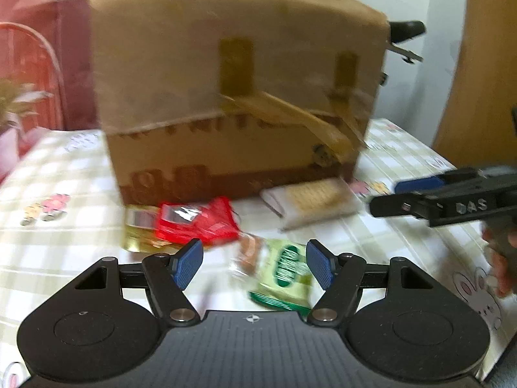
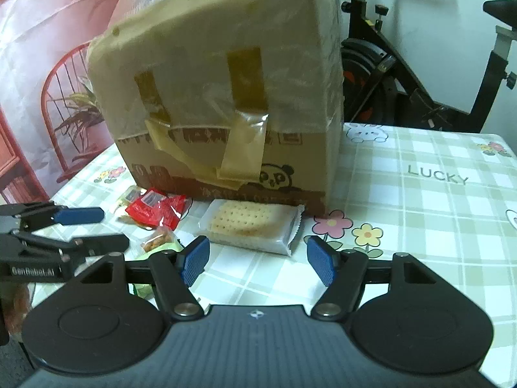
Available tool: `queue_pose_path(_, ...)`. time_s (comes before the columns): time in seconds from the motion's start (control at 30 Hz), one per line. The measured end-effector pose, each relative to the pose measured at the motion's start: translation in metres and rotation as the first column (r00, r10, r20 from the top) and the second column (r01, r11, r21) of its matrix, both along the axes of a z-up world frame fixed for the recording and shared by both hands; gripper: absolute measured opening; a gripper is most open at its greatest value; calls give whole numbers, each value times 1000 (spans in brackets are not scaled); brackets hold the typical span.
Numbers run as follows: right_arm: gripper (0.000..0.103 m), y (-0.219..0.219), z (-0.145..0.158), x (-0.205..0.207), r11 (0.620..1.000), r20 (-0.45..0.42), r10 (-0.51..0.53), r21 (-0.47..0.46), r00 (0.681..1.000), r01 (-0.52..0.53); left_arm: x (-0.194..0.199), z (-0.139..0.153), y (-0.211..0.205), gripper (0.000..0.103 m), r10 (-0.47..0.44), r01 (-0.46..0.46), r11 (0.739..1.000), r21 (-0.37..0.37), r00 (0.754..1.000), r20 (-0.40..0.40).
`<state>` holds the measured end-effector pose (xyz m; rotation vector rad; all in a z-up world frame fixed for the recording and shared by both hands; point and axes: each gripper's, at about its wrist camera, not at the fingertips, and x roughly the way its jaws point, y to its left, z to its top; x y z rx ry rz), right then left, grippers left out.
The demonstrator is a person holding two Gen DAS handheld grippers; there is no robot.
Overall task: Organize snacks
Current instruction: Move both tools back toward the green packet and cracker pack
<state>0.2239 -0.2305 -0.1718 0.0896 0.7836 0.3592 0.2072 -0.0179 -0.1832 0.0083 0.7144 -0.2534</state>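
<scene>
A table (image 2: 420, 213) carries a checked green-and-white cloth printed with flowers, rabbits and the word LUCKY. Beyond its far edge, toward the right corner, stands a black exercise bike (image 2: 387, 64) against a white wall (image 2: 429, 29); its saddle (image 1: 407, 29) shows blurred in the left wrist view. Off the table's left edge stands a red wire chair (image 2: 61, 97) with dried plants (image 2: 80, 110) seen through its back. Behind the chair hangs a pink translucent sheet (image 2: 64, 9). Low at the far left is a piece of reddish wooden furniture (image 2: 9, 155). An orange-brown panel (image 1: 478, 64) rises past the table's right edge in the left wrist view.
</scene>
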Motion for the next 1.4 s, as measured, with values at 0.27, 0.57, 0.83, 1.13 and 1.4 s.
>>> queue_pose_path(0.27,70,4,-9,6,1000,-31,6,13,999,-6,6,-12,-18,66,-45,45,999,16,999,-22)
queue_pose_path(0.57,70,36,-13,5,998,-80,23,60,997,-18,18,11,42,65,84,-84,996,16,996,-13)
queue_pose_path(0.83,84,84,-28,22,999,-136,-27,22,990,30,20,18,81,65,165,-165,986,23,986,-5)
queue_pose_path(1.13,86,92,-32,20,995,-140,6,-97,990,-19,20,10,66,65,108,-108,994,-3,994,-13)
queue_pose_path(1.4,82,69,-26,12,991,-124,-49,-129,991,33,23,-5,53,60,86,-87,995,-41,996,-37)
